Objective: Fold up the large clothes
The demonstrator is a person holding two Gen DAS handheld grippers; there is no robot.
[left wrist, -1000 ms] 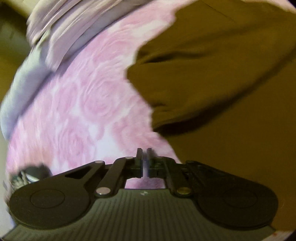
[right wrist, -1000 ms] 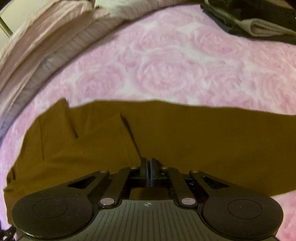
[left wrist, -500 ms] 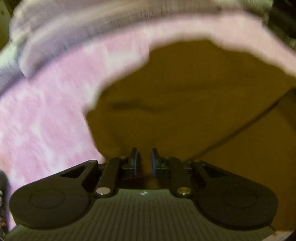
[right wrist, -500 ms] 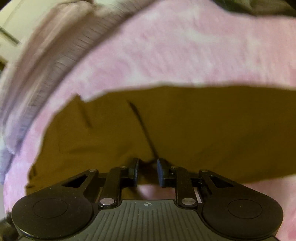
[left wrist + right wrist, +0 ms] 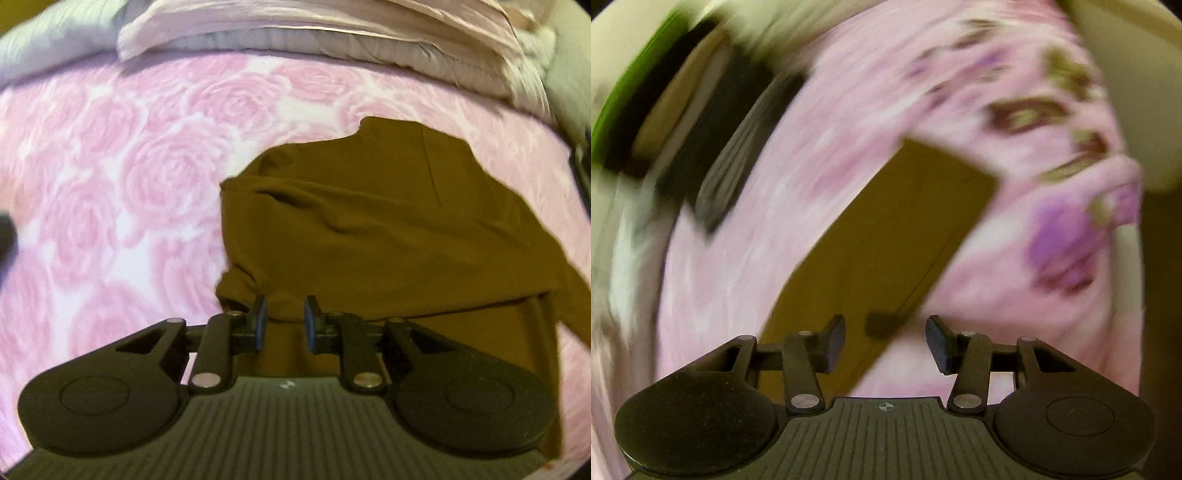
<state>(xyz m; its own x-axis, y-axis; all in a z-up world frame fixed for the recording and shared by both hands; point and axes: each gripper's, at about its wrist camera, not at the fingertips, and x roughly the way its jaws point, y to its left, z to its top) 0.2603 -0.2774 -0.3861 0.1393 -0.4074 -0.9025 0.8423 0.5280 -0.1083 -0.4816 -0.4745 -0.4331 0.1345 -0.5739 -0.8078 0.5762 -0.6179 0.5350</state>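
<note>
A large brown garment (image 5: pixel 388 229) lies partly folded on a pink rose-patterned bedspread (image 5: pixel 129 177). In the left wrist view its upper layer is doubled over, with a rumpled edge just ahead of my left gripper (image 5: pixel 282 317), which is open and holds nothing. The right wrist view is badly blurred. There a long straight strip of the brown garment (image 5: pixel 886 240) runs diagonally away from my right gripper (image 5: pixel 884 339), which is wide open with nothing between its fingers and sits above the strip's near end.
Folded pale pink and grey bedding (image 5: pixel 332 26) is stacked along the far edge of the bed. Dark objects (image 5: pixel 713 147) lie blurred at the upper left of the right wrist view. A flowered patch of bedspread (image 5: pixel 1063 229) hangs at the right.
Both grippers went from shut to open and let go of the brown cloth. The left one drew back from the garment. The right one swung sharply round along the garment's length.
</note>
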